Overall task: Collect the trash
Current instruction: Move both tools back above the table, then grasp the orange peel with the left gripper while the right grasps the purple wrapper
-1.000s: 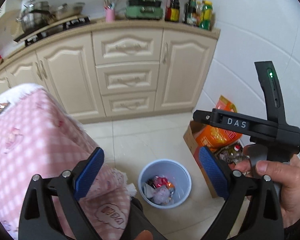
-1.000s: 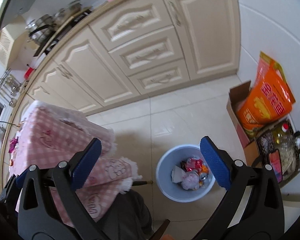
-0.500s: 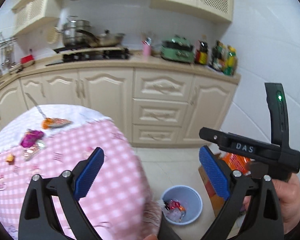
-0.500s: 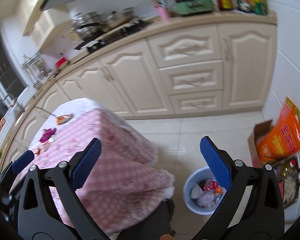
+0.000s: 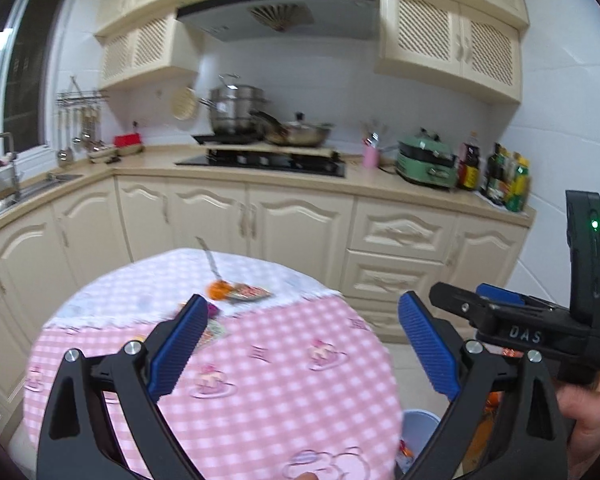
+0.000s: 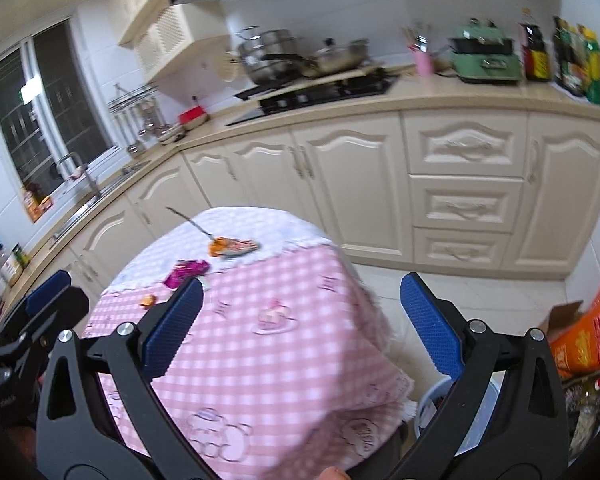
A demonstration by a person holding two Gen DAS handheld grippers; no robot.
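A round table with a pink checked cloth (image 5: 260, 360) (image 6: 268, 352) carries trash at its far side: an orange peel with a flat snack wrapper (image 5: 236, 291) (image 6: 232, 246), a purple wrapper (image 6: 186, 272) and a small orange scrap (image 6: 148, 300). A blue trash bin (image 5: 418, 428) (image 6: 432, 400) with rubbish stands on the floor right of the table. My left gripper (image 5: 300, 344) is open and empty above the table. My right gripper (image 6: 300, 324) is open and empty; it also shows at the right of the left wrist view (image 5: 500, 312).
Cream kitchen cabinets (image 5: 300, 224) and a counter with pots, a green cooker (image 5: 426, 164) and bottles run behind the table. A cardboard box with an orange bag (image 6: 588, 336) stands on the floor by the right wall. A sink (image 5: 28, 192) is at the left.
Both views have swung up from the bin on the floor to the table top and kitchen counter. Both grippers stay open and empty.
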